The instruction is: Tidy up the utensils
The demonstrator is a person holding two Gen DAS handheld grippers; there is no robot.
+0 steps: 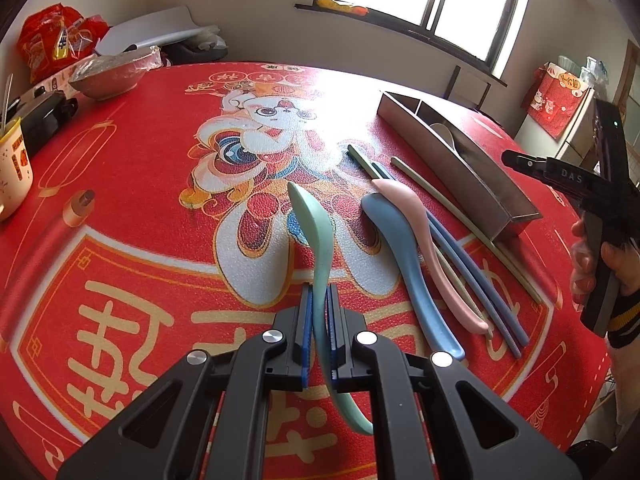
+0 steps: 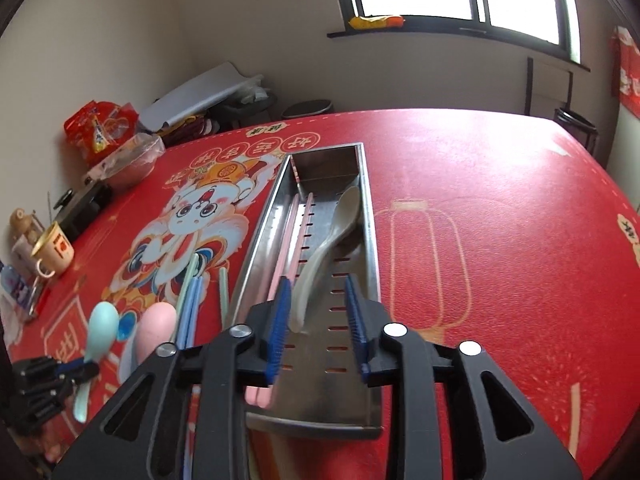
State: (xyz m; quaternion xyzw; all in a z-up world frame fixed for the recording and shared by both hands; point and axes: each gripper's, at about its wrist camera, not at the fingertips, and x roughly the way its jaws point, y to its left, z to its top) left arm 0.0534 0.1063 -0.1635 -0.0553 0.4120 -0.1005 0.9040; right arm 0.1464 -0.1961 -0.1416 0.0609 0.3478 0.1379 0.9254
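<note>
Stretching away beyond the utensils, the red printed tablecloth (image 2: 500,208) lies bare to the right of the steel utensil tray (image 2: 370,240), all the way out to the table's far rounded edge. On the tray's other side the cloth is crowded: a pink spoon (image 1: 420,236) rests partly over a blue spoon (image 1: 404,256), with blue chopsticks (image 1: 468,264) and a pale green chopstick (image 1: 456,208) lying beside them, the last just beside the tray's long wall. The left gripper (image 1: 320,308) is pressed together on the handle of a teal spoon (image 1: 316,236), whose bowl points away over the cloth. The right gripper (image 2: 320,312) hovers over the tray with its jaws spread and nothing pinched; a cream spoon (image 2: 332,240) lies in the tray between and beyond its fingertips, next to pink chopsticks (image 2: 298,236). A bowl (image 1: 106,76), a mug (image 1: 14,160) and red snack bags (image 1: 52,40) line the table's left edge. The tray's near end is partly hidden behind the right gripper's body, and window glare washes out the cloth's print near the tray in the left wrist view.
</note>
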